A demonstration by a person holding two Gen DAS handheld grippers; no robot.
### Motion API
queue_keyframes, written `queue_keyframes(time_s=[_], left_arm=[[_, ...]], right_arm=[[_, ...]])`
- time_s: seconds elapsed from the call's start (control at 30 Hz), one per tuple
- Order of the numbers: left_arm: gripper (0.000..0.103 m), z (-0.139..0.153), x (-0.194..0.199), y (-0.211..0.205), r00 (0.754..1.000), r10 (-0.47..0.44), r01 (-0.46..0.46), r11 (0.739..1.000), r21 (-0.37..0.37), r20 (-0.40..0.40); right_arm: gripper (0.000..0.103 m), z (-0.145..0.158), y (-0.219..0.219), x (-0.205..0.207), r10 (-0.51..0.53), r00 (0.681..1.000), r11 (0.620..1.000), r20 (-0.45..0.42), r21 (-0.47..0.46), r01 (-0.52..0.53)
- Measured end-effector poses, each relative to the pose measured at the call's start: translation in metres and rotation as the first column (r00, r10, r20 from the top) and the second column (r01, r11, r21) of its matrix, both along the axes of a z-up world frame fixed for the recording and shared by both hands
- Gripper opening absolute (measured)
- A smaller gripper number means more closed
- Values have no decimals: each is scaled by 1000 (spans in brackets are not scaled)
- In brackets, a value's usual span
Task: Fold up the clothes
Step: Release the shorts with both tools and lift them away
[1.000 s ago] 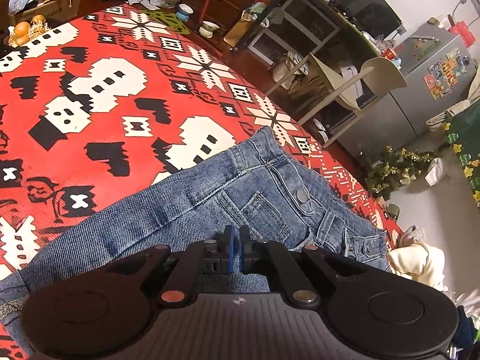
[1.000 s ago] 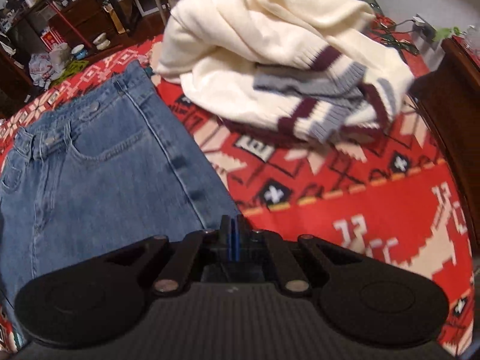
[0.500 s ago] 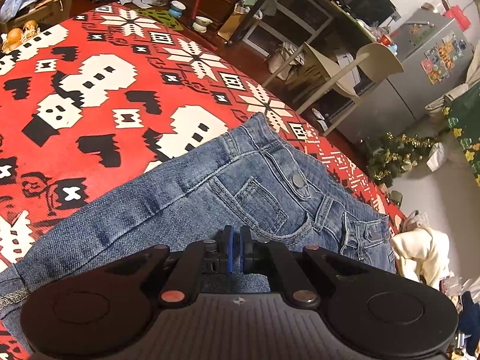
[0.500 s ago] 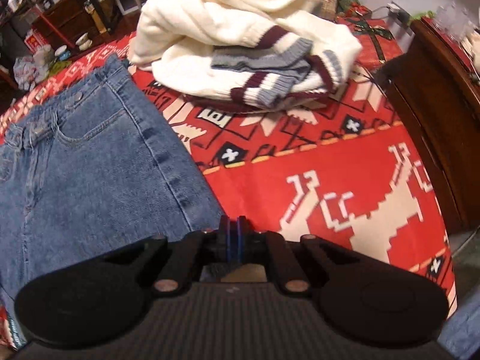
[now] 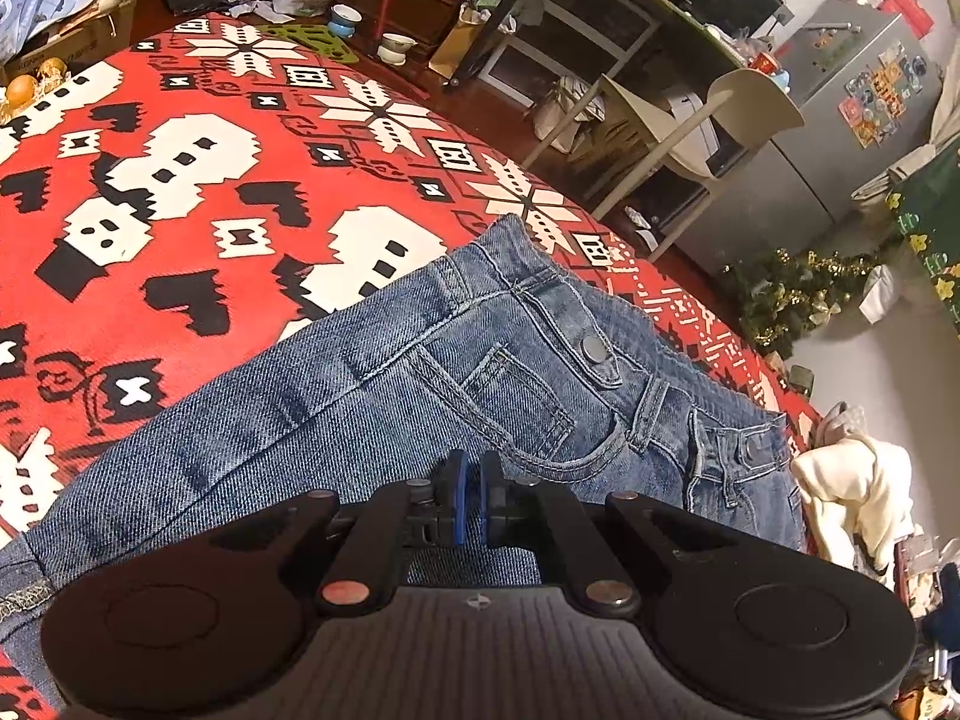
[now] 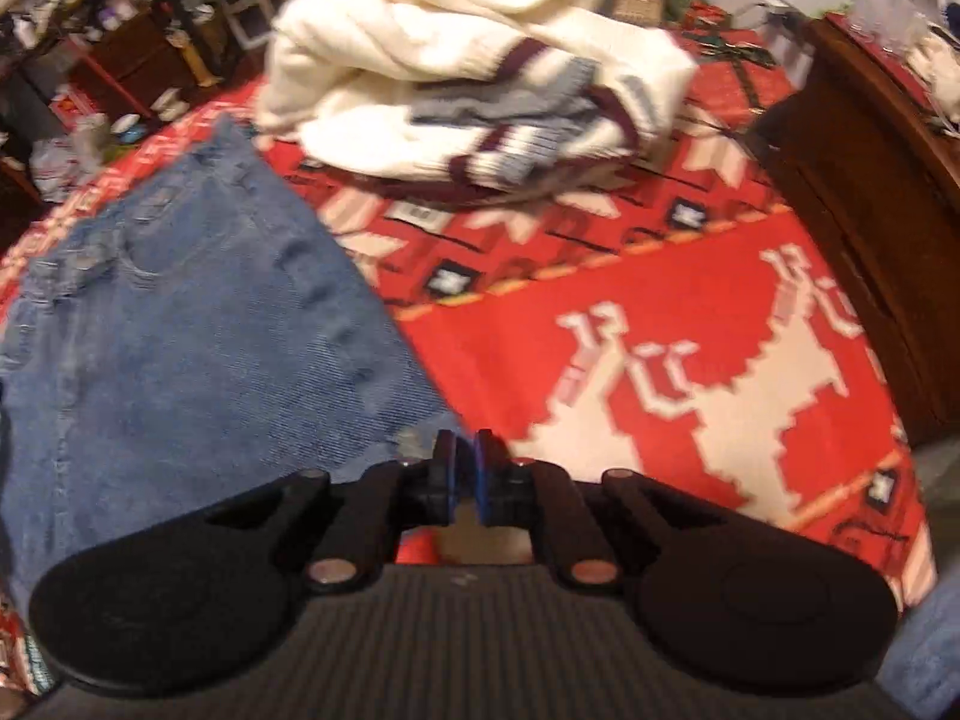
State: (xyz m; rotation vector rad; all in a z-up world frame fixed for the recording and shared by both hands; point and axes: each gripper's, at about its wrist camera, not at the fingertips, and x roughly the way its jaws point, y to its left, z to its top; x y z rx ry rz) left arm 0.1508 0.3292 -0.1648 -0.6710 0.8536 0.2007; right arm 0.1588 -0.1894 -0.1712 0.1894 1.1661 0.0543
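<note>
Blue jeans (image 5: pixel 420 396) lie flat on a red patterned blanket (image 5: pixel 180 180), waistband toward the far right. My left gripper (image 5: pixel 471 498) hovers over the thigh just below the front pocket; its blue pads are shut with no cloth visibly pinched. In the blurred right wrist view the jeans (image 6: pixel 180 348) fill the left side. My right gripper (image 6: pixel 463 474) sits just past their right edge, over the blanket (image 6: pixel 690 300). Its jaws are opening, with a narrow gap and nothing between them. A cream sweater (image 6: pixel 480 78) with maroon and grey stripes lies bunched beyond.
A dark wooden cabinet (image 6: pixel 870 210) borders the blanket on the right. Beyond the bed's far edge stand a pale chair (image 5: pixel 690 120), a grey fridge (image 5: pixel 840 120), shelves and floor clutter. The cream sweater (image 5: pixel 852 492) shows past the waistband.
My right gripper has slid rightwards off the jeans' edge toward the red blanket, and its pads have parted slightly. The left gripper has stayed over the jeans, still shut.
</note>
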Motion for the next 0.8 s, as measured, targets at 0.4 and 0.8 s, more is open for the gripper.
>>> queue_keyframes(time_s=[0.4, 0.8], left_arm=[[7, 4, -19, -32, 996, 1, 15, 985, 170, -94], [43, 10, -58, -71, 985, -76, 119, 946, 301, -152]], right_arm=[[20, 23, 5, -6, -3, 987, 999, 163, -51, 11], [39, 31, 52, -20, 147, 961, 986, 235, -111, -124]])
